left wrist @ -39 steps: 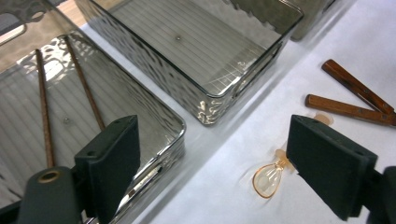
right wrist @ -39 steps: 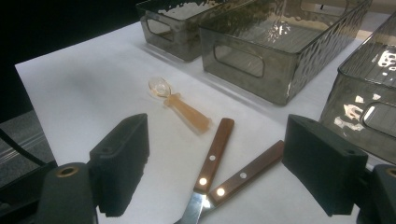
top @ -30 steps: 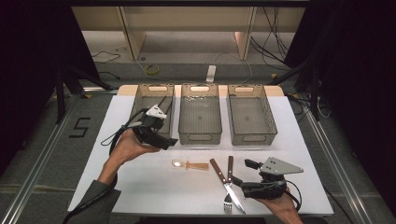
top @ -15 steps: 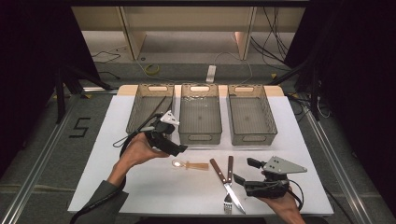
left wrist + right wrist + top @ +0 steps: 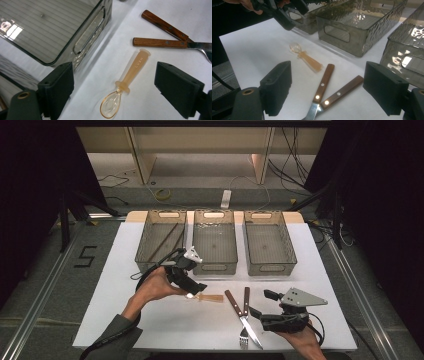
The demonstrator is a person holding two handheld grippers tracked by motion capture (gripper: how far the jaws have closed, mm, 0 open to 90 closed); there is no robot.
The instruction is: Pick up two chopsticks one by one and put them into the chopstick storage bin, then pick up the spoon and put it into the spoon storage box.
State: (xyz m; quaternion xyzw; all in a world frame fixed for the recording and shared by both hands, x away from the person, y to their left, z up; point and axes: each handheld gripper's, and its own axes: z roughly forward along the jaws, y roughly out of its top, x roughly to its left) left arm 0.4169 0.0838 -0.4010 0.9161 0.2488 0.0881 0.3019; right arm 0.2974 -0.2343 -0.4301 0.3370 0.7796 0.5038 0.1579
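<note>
A: State the position of the spoon [image 5: 126, 83].

B: The spoon lies flat on the white worktop [image 5: 125, 320], just in front of the middle bin [image 5: 215, 242], its handle end near the wooden handles of the knife [image 5: 240, 312] and fork [image 5: 245, 315]. The left tool [image 5: 192, 287] hovers over its bowl end, jaws spread wide, one on each side of the spoon, holding nothing.

A: Handling properties?

B: It appears to be translucent plastic: probably light, fairly stiff and smooth, so likely to slip or skid on the worktop. The bowl is thin and shallow, a poor grip area.

A: Recommended grip point?

B: Take the straight handle, between the collar and the flared end, closing across its width.

A: The right tool [image 5: 327, 92]?

B: It rests low beside the knife and fork, jaws wide apart and empty.
</note>
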